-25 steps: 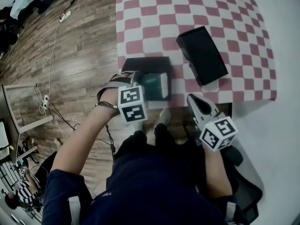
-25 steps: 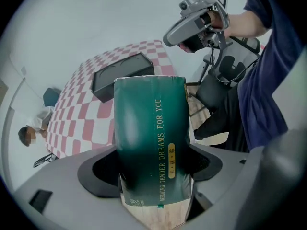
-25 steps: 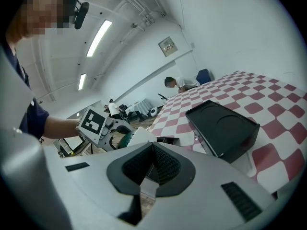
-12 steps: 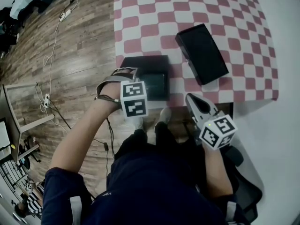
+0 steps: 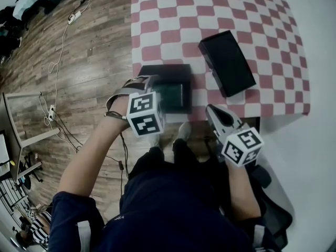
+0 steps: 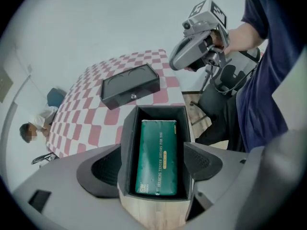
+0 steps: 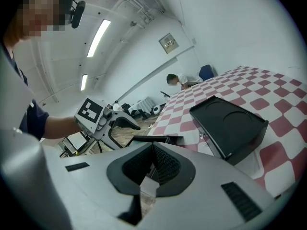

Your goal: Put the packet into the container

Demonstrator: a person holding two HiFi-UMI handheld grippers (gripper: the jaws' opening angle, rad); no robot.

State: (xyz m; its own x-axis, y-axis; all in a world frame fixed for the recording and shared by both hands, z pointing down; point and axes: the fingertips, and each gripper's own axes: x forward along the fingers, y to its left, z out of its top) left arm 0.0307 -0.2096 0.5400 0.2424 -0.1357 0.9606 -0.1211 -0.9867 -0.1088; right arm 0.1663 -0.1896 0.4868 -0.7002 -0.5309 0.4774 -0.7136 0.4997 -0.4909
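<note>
Red-and-white checked cloth [image 5: 173,14] is covering the table, and an open black rectangular box container [image 6: 160,110] is sitting at its near edge, within easy reach of the person. A green foil packet with gold lettering [image 6: 158,143] is lying flat along the container's floor, so the placing looks done. The left gripper [image 6: 153,162] is hovering over the container with its jaws standing wide apart, one to each side of the walls and gripping nothing. I judge it is spread this way because it has let the packet go; whether the pads are touching the walls is unclear. The right gripper [image 7: 152,169] is waiting off the table edge, its jaws pressed together and empty. A second flat black rectangular case [image 5: 227,62], probably the lid, is resting further in on the cloth, out of the way.
</note>
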